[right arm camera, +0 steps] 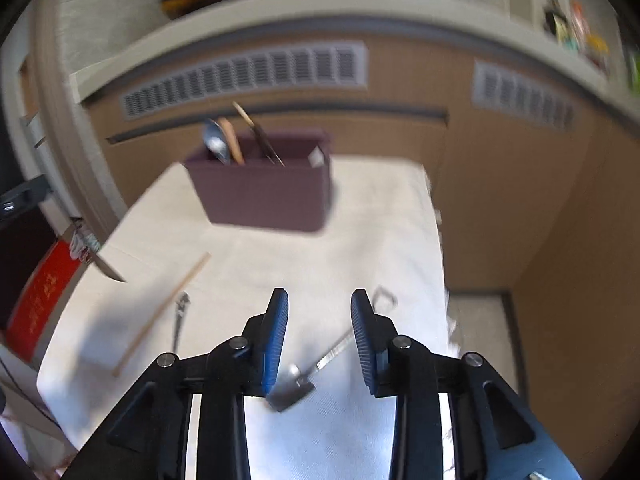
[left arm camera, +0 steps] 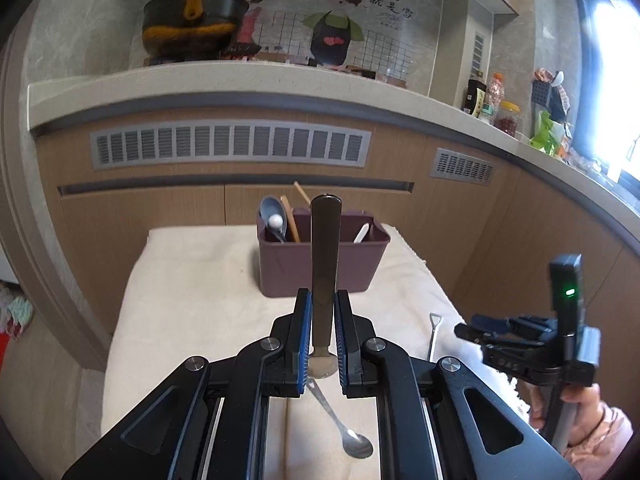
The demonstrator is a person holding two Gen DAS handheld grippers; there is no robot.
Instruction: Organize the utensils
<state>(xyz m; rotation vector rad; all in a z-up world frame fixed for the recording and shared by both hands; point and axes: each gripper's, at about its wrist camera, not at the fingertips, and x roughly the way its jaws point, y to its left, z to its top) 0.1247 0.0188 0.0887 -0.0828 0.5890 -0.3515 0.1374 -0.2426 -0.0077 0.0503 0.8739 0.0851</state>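
Left gripper (left arm camera: 323, 334) jaws clamping brown-handled utensil (left arm camera: 325, 256), purple caddy (left arm camera: 322, 264) beyond

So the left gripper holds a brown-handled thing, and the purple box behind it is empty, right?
Not empty. The left wrist view shows the purple box already holding a grey spoon and wooden chopsticks. The left gripper does hold the brown-handled utensil.

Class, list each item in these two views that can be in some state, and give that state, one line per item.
left gripper: shut on brown-handled knife
right gripper: open, over shovel-shaped spoon
utensil holder: upright, partly filled
metal spoon: lying on cloth
chopstick: lying on cloth
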